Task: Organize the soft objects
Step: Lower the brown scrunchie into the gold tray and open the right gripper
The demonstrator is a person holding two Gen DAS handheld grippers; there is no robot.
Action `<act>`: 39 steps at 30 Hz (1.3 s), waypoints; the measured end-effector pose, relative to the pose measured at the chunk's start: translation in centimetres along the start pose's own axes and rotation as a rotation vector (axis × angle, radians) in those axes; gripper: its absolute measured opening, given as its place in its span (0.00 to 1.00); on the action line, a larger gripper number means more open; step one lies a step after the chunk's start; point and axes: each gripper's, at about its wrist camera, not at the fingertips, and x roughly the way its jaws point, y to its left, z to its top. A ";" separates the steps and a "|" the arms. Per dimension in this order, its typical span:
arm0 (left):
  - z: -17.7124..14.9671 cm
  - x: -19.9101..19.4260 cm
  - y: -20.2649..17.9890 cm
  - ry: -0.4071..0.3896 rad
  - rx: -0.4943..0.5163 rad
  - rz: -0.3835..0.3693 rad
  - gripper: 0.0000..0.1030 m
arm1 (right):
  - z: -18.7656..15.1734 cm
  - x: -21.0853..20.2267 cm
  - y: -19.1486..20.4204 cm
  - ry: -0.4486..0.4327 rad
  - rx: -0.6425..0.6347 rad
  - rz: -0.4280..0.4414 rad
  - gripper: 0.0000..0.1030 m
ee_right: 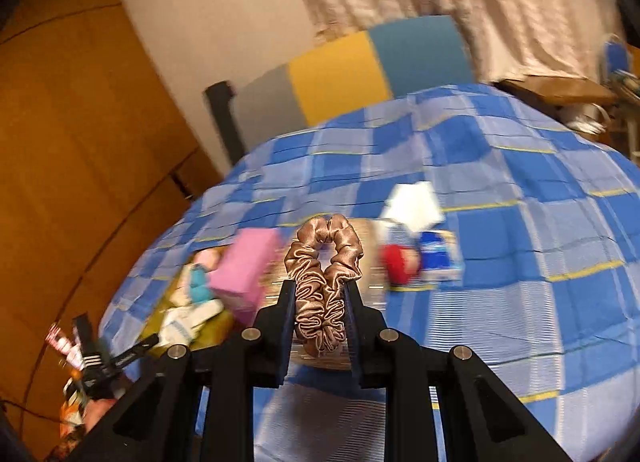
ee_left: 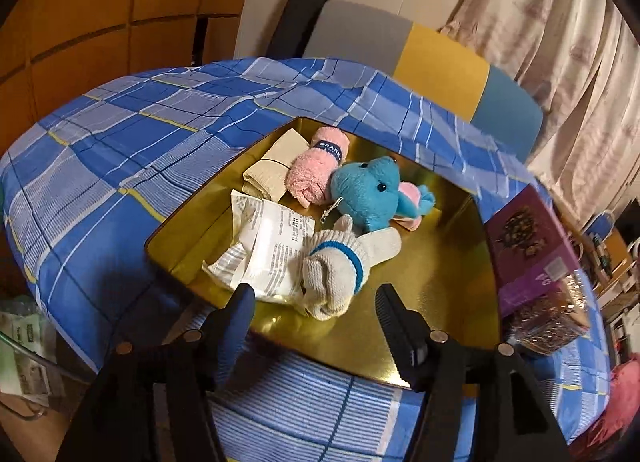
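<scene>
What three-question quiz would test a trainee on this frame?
1. True or false: the right gripper is empty.
2. Which toy lies in the gold tray? A) red car B) blue plush elephant C) green frog
3. Name the knitted item nearest the left gripper.

Key: 1. False, its jaws are shut on a tan satin scrunchie. 2. B. 3. The white glove with a blue band.

Gold tray [ee_left: 440,270]: one. In it: one blue plush [ee_left: 368,192], one pink towel [ee_left: 316,172], one beige cloth [ee_left: 272,166], one white glove [ee_left: 340,266], one packet [ee_left: 268,246]. One scrunchie [ee_right: 324,282]. One purple box [ee_left: 528,246].
</scene>
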 end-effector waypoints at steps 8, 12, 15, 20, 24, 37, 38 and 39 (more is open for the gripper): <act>-1.0 -0.8 -0.6 0.016 0.021 -0.043 0.62 | -1.3 4.6 8.2 0.103 -0.100 0.126 0.23; -1.6 -1.3 -1.0 0.017 0.052 -0.038 0.62 | -2.5 7.9 11.9 0.179 -0.152 0.172 0.23; -1.9 -1.3 -1.1 0.026 0.066 -0.002 0.62 | -3.9 11.1 14.6 0.245 -0.215 0.171 0.23; -2.5 -1.7 -0.7 0.031 0.081 0.022 0.62 | -6.0 16.0 17.4 0.341 -0.257 0.161 0.23; -2.4 -1.8 0.3 0.035 0.052 0.027 0.61 | -7.2 18.9 19.0 0.393 -0.282 0.136 0.23; -2.0 -1.7 1.8 0.046 -0.026 0.010 0.61 | -9.8 24.4 19.5 0.497 -0.219 0.053 0.40; -2.0 -1.7 1.9 0.048 -0.030 0.008 0.61 | -10.0 24.2 19.5 0.502 -0.216 0.055 0.40; -2.0 -1.7 2.0 0.048 -0.033 0.008 0.61 | -10.1 24.0 19.4 0.503 -0.213 0.061 0.41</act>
